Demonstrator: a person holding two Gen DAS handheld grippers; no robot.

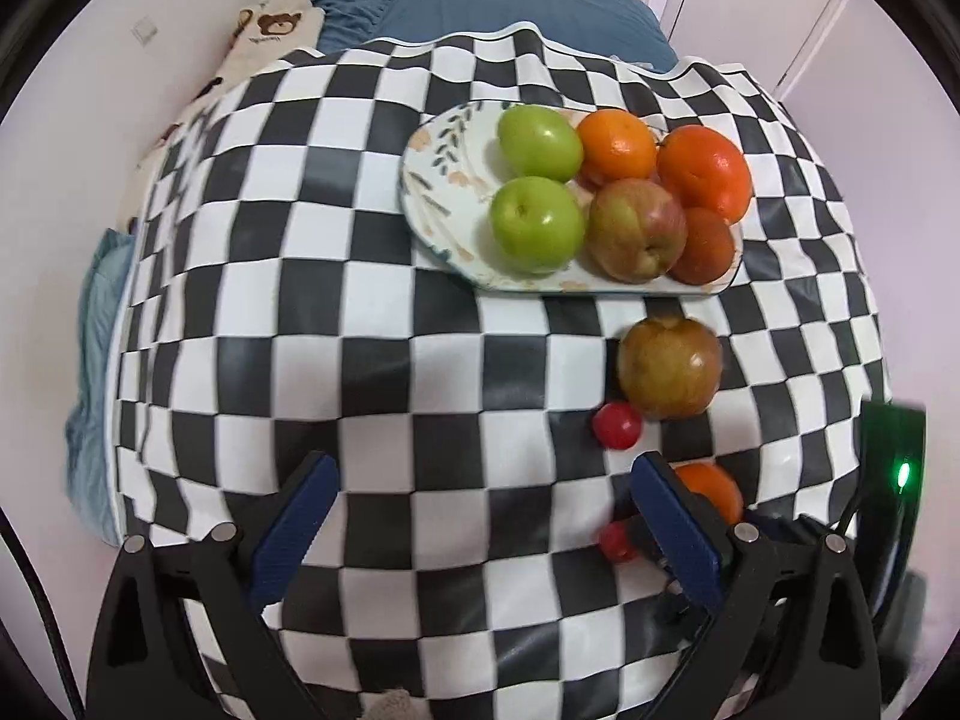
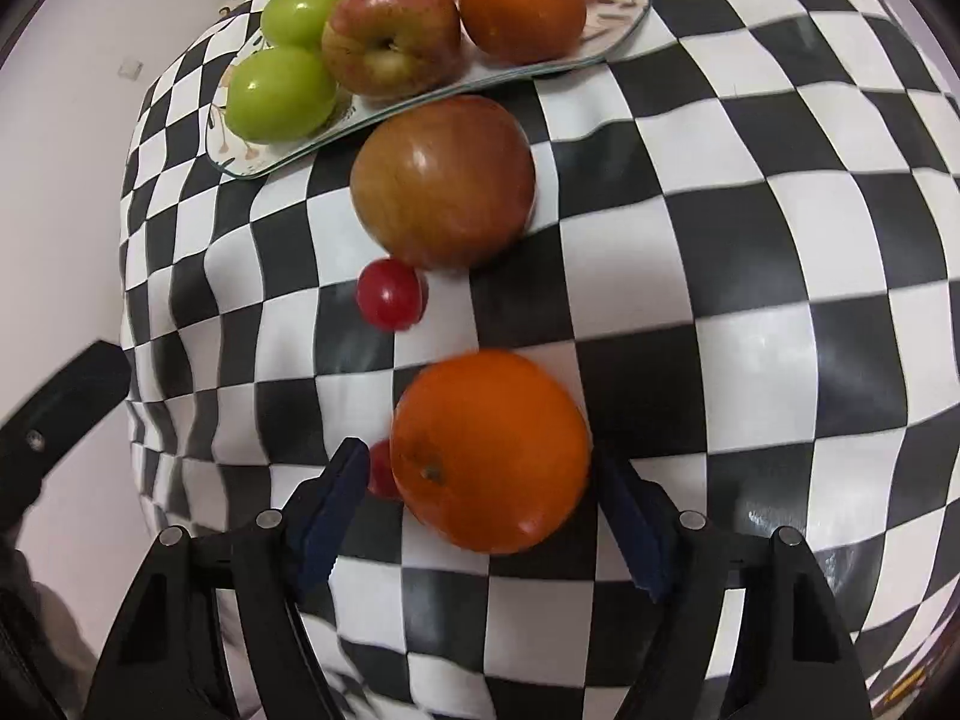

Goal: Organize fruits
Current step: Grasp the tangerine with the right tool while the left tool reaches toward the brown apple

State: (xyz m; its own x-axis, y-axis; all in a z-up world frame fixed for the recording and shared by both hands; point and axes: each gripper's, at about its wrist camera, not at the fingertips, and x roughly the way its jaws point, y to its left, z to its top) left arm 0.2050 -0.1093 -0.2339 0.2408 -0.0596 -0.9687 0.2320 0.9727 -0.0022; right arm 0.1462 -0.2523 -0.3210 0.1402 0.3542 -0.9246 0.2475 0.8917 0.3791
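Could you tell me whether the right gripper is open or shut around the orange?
Open: the right gripper straddles the orange, fingers spread on either side.

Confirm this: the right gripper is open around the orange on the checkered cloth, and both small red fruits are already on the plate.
Not quite. The right gripper does stand open around the orange, but both small red fruits lie on the checkered cloth, not on the plate. The right wrist view shows it.
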